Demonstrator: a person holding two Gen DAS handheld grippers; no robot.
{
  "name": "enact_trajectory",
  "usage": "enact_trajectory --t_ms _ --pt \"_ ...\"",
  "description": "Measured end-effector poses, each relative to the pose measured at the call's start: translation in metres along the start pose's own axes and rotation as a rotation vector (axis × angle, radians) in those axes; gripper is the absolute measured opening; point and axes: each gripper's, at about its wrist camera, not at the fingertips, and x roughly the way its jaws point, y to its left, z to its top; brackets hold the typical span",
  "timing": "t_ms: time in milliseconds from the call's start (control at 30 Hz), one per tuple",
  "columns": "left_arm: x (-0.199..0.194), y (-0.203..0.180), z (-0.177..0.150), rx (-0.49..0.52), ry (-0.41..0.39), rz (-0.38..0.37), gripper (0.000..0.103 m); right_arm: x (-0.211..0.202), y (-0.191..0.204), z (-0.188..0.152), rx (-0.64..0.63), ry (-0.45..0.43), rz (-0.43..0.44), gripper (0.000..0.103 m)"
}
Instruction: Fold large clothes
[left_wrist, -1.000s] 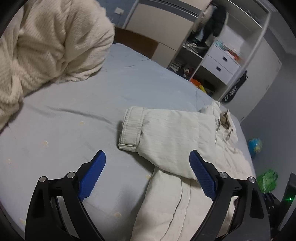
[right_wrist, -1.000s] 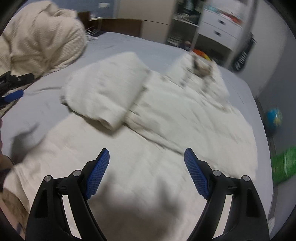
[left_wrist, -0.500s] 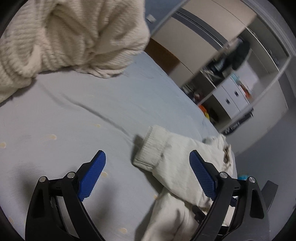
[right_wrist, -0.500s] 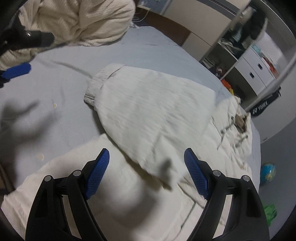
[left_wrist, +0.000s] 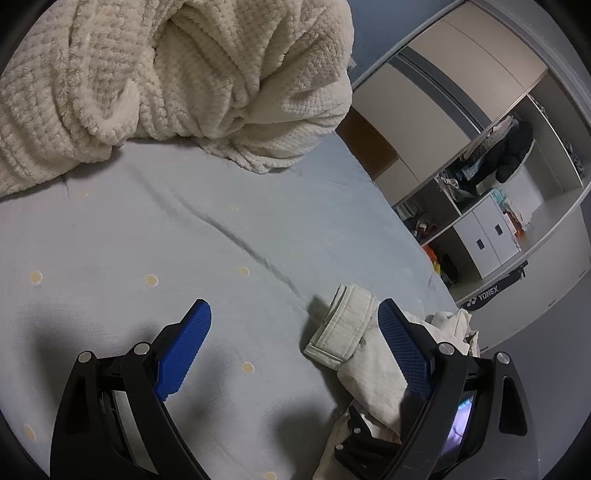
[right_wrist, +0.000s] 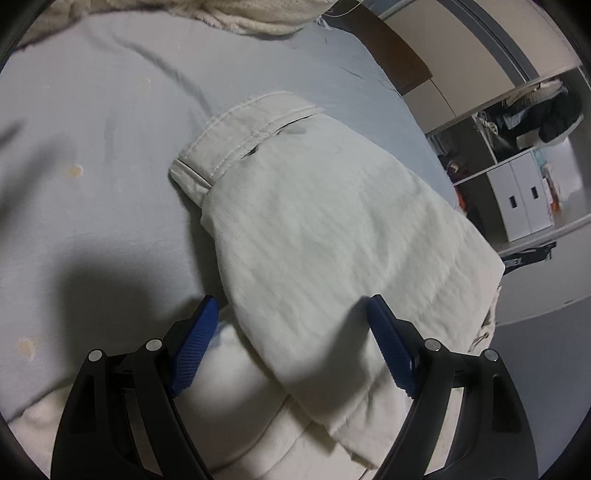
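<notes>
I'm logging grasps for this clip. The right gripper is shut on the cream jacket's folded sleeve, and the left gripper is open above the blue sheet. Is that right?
Not quite. The right gripper is not shut on the cream jacket's folded sleeve: the right wrist view shows its blue pads spread wide, holding nothing, with the sleeve lying between them. The left gripper is indeed open above the blue sheet.

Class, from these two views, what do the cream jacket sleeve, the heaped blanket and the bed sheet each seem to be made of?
Jacket sleeve: looks like matte woven cotton or a blend, possibly padded; stitched rows run along its cuff.
Blanket: seems a plush fleece or chenille knit, given its fuzzy ribbed waffle texture.
Bed sheet: appears thin, smooth, matte cotton-like fabric, pale blue with printed dots and soft creases.
</notes>
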Motion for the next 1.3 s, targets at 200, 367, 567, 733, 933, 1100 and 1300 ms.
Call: enact_trajectory --t_ms 200,367,567,733,933,1100,1300 --pt "0.006 -0.003 -0.003 0.015 0.023 0.007 0.088 -0.001 -0.02 0.004 0.094 -0.024 0.068 0.033" --pt "0.008 -0.006 -0.002 0.036 0.029 0.002 0.088 -0.017 -0.061 0.0 0.256 -0.061 0.159 0.013" --pt "0.008 -0.013 -0.003 0.075 0.034 0.0 0.088 -0.032 -0.135 -0.025 0.517 -0.114 0.192 0.009" --pt "0.008 -0.023 -0.006 0.119 0.034 0.004 0.088 -0.04 -0.199 -0.065 0.741 -0.144 0.186 0.009" --pt "0.009 -0.034 -0.011 0.174 0.032 0.013 0.088 -0.035 -0.243 -0.128 0.928 -0.135 0.169 0.009" --pt "0.012 -0.047 -0.017 0.241 0.042 -0.002 0.088 -0.017 -0.265 -0.202 1.242 -0.13 0.268 0.01" --pt "0.017 -0.069 -0.029 0.349 0.06 -0.032 0.088 0.004 -0.259 -0.28 1.502 -0.12 0.389 0.018"
